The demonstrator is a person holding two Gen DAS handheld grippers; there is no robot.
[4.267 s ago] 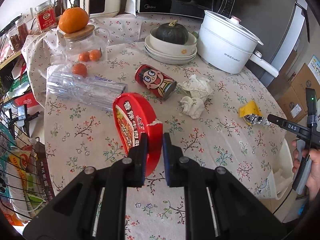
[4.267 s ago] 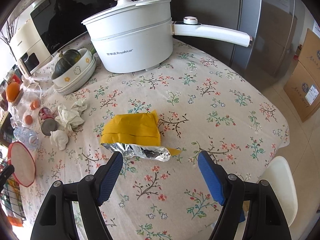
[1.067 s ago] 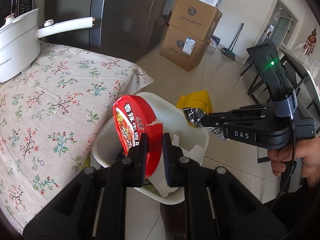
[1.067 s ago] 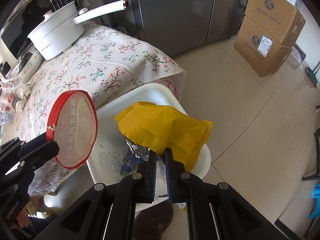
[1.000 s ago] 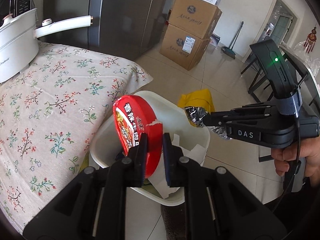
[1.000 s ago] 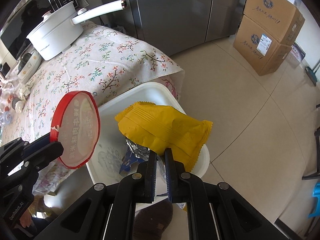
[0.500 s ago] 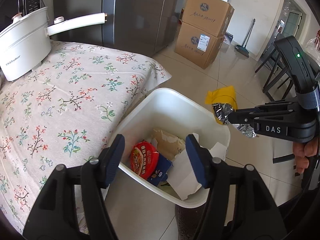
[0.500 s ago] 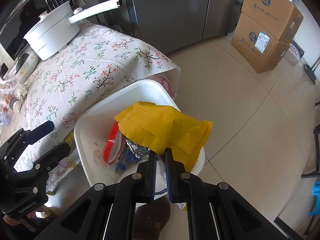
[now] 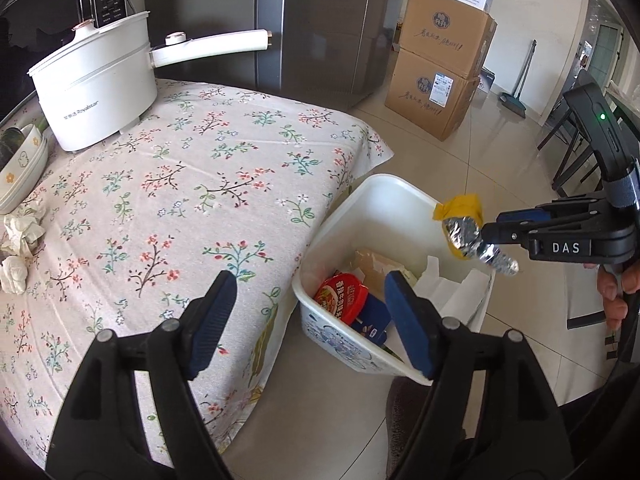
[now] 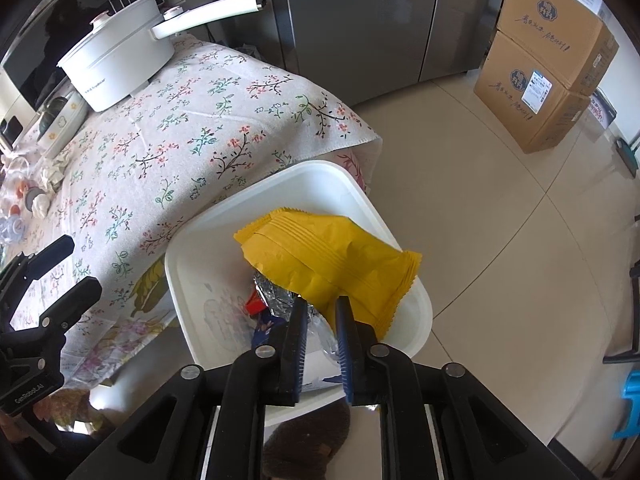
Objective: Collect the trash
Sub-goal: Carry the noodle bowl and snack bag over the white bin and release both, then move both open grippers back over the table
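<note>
The right hand-held gripper (image 10: 321, 310) hangs over the white trash bin (image 10: 416, 300), its jaws opening around the torn foil end of the yellow snack wrapper (image 10: 332, 260), a light, crinkly, slippery thing best pinched at that crumpled end. The left hand-held gripper (image 9: 308, 312) is opening wide and empty. Farther off, soft crumpled tissues (image 9: 18, 232) wait on the worktop (image 9: 200, 184).

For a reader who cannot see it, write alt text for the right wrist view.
The right gripper, jaws opening, has a yellow snack wrapper between its fingers above a white trash bin beside the floral-clothed table. A white pot stands on the table's far end.
</note>
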